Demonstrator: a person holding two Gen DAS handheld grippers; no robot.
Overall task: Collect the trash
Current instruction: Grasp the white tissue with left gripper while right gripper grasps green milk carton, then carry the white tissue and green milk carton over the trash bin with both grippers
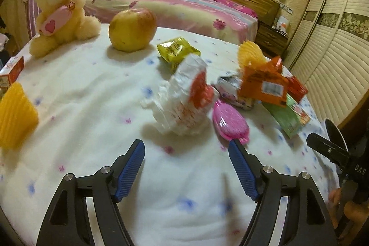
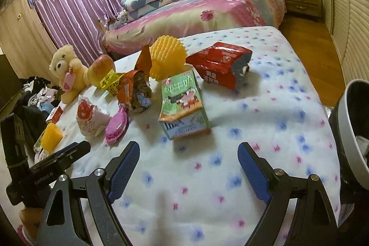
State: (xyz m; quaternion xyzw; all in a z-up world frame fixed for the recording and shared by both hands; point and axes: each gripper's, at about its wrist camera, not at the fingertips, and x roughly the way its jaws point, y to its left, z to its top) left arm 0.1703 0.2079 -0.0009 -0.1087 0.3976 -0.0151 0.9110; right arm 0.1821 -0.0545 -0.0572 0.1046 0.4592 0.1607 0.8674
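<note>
Both tongs hang released and empty over the bed cover, so picking is only starting; the left tongs face a crumpled white wrapper just ahead, the right tongs a green milk carton; next, each must advance and clench on 1 piece.

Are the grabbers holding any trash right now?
No. The left gripper and right gripper are both open and empty above the cloth.

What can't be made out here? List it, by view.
- Bin contents: right wrist view, cut off by the frame edge.
- Small box: left wrist view, cut by the left edge.
- White wrapper print: left wrist view, blurred.
- Red packet: left wrist view, behind the orange wrapper.
</note>
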